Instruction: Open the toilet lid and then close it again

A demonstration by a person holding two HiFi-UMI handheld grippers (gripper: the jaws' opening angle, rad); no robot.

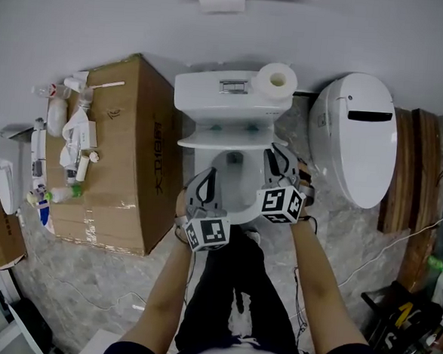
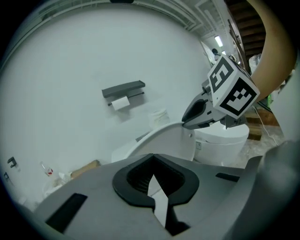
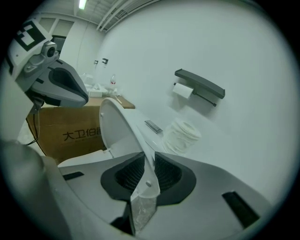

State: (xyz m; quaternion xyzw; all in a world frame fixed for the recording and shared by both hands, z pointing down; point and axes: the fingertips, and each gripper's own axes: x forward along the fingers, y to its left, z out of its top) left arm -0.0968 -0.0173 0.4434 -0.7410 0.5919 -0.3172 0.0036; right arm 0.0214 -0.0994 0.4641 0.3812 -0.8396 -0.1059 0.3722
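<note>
Workshop-like test room, toilet [image 1: 227, 97], second toilet [image 1: 357, 136], cardboard box [image 1: 125, 150], wooden boards [image 1: 407, 170]

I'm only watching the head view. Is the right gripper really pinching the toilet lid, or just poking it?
Observer: Pinching. In the right gripper view, the edge of the toilet lid runs between the pads of the right gripper, and they press on it.
Operator: Is the left one helping?
Observer: No. The left gripper is shut, with nothing between its jaws.
Operator: How high is the lid?
Observer: In the right gripper view it stands steeply tilted, lifted well off the seat.
</note>
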